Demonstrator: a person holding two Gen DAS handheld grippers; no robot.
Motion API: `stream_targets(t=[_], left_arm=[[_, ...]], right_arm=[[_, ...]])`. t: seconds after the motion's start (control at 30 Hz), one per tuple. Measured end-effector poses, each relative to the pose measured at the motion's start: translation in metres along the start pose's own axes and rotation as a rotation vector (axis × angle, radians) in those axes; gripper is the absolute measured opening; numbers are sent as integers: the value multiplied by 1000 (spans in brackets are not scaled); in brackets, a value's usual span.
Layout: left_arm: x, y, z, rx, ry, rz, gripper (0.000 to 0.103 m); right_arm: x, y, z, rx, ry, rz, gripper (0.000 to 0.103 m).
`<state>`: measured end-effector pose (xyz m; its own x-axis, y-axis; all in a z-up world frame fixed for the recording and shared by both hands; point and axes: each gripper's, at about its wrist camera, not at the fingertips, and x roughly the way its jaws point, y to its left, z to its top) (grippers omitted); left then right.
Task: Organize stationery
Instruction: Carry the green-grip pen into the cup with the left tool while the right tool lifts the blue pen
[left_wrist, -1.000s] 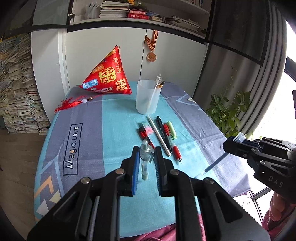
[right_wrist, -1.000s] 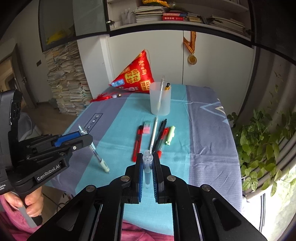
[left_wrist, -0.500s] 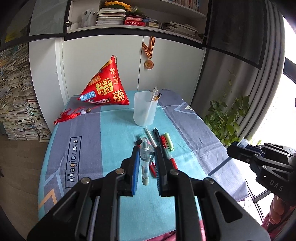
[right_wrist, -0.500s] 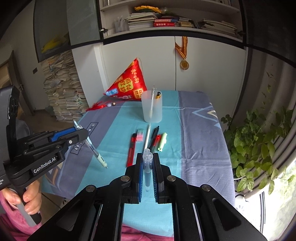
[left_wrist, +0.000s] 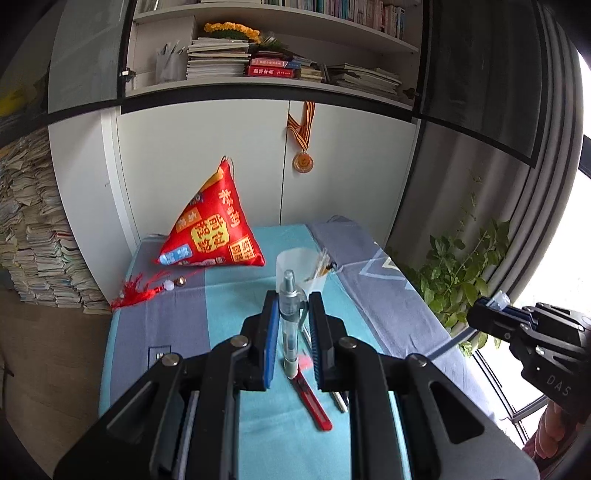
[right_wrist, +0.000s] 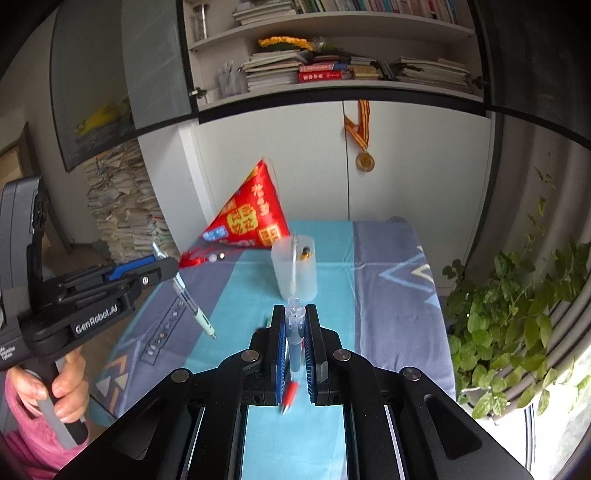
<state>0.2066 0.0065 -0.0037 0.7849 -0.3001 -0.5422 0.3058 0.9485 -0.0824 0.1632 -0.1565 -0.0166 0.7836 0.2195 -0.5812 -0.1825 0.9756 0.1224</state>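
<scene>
The left claw (left_wrist: 291, 339) is clamped on a clear retractable pen (left_wrist: 290, 325), held upright above the cloth-covered surface (left_wrist: 177, 325). The right claw (right_wrist: 295, 354) is pinched tight on a slimmer clear pen (right_wrist: 295, 339). Ahead of both stands the translucent pen cup (right_wrist: 294, 271), holding what look like two pens already. A red utility knife (left_wrist: 312, 402) lies on the surface below the left claw.

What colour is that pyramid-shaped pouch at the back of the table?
Bright red with yellow characters and patches; the pouch shows best in the left wrist view.
</scene>
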Motion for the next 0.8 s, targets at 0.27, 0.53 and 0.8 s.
stream_targets(t=[0.27, 0.53, 0.8], left_arm=[[43, -4, 53, 20, -33, -18, 14], [97, -2, 79, 21, -2, -4, 14], [137, -4, 62, 10, 102, -14, 14]], right_arm=[[16, -18, 18, 34, -11, -28, 10], [27, -30, 31, 58, -22, -53, 10], [36, -37, 34, 69, -9, -63, 10]])
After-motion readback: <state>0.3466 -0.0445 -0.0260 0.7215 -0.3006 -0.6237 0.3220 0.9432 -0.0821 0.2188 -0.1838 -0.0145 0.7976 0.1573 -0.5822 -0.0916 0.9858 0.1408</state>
